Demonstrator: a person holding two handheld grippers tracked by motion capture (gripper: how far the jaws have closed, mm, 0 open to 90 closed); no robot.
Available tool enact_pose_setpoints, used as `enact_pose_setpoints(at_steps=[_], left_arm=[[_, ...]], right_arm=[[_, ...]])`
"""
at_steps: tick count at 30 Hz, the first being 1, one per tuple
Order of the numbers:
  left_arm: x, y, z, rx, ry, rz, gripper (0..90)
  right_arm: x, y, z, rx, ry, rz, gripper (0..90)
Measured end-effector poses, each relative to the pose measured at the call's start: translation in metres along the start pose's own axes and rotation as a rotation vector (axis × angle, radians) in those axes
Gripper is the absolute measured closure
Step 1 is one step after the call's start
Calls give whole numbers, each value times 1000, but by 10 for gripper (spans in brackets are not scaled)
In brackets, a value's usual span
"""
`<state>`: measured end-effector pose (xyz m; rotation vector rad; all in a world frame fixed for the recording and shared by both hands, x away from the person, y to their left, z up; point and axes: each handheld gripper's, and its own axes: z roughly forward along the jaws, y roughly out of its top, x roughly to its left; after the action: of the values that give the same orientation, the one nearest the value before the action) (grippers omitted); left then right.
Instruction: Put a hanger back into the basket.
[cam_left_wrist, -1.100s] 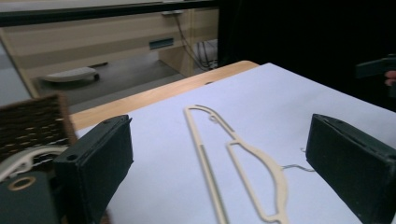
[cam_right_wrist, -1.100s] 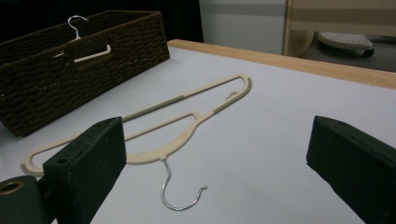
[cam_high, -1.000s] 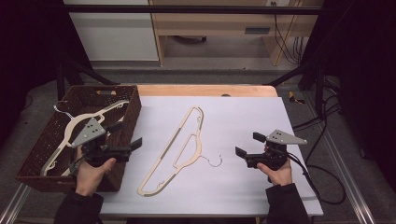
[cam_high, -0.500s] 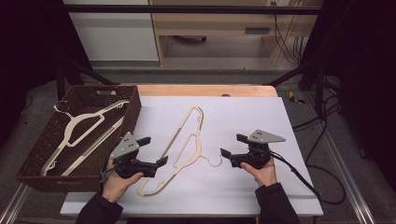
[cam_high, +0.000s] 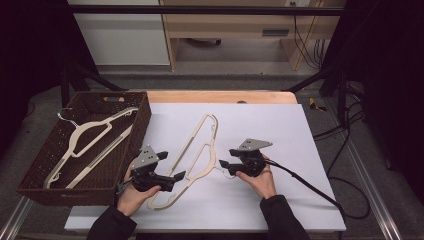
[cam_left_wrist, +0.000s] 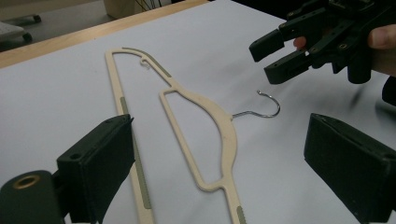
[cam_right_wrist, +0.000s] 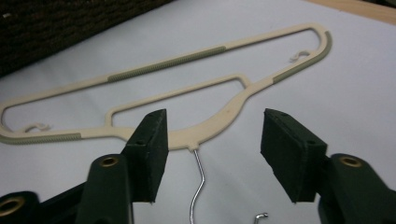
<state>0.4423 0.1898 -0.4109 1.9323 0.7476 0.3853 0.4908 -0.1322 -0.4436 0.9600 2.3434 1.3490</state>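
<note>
The cream hanger (cam_high: 192, 157) lies flat on the white table (cam_high: 280, 200), beside the basket (cam_high: 30, 180). The right gripper (cam_right_wrist: 212, 154) has just been closing — its jaws straddle the wire hook (cam_right_wrist: 198, 184) without touching it. The left gripper (cam_left_wrist: 224, 161) stands wide open over the hanger's bar. That thin hook could slip through the pads (poor purchase), swinging the hanger.

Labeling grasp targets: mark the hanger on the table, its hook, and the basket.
hanger (cam_high: 205, 150): high view, on its cream middle body.
hook (cam_right_wrist: 200, 179): right gripper view, on the wire shank between the jaws.
basket (cam_high: 142, 117): high view, on its right wall.
</note>
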Motion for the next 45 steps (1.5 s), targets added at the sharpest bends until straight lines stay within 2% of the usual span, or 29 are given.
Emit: enact_pose_setpoints(at_steps=[2, 7, 8, 11, 14, 18, 20, 24, 35, 39, 40, 41, 45], left_arm=[[-1, -3, 5, 12, -7, 2, 85], [-1, -7, 10, 31, -19, 11, 85], [-1, -7, 11, 32, -21, 10, 85], [-1, -7, 12, 25, -32, 3, 87], [-2, -8, 13, 34, -33, 12, 87], [-2, -8, 14, 40, -34, 16, 88], [-2, -8, 14, 39, -33, 16, 88], [-2, -8, 15, 39, -33, 16, 88], [-4, -9, 20, 51, -40, 28, 88], [-4, -9, 23, 60, -46, 27, 92], [-5, -9, 24, 61, -46, 28, 94], [-5, -9, 25, 66, -45, 35, 96], [-7, -8, 31, 79, -50, 41, 110]], right_arm=[[-2, -5, 10, 40, 1, 1, 501], [-3, -12, 23, 90, 25, 10, 582], [-4, -15, 29, 122, 27, 6, 616], [-3, -17, 35, 137, 26, -2, 658], [1, -17, 44, 168, 46, -19, 718], [2, -18, 47, 169, 46, -49, 766], [3, -19, 47, 167, 31, -71, 830], [3, -19, 46, 181, 45, -81, 876], [-3, -17, 45, 194, 86, -88, 891], [-1, -13, 40, 180, 83, -73, 892], [-2, -12, 38, 173, 96, -88, 892], [0, -11, 37, 161, 94, -71, 892], [-1, -5, 29, 148, 116, -71, 893]])
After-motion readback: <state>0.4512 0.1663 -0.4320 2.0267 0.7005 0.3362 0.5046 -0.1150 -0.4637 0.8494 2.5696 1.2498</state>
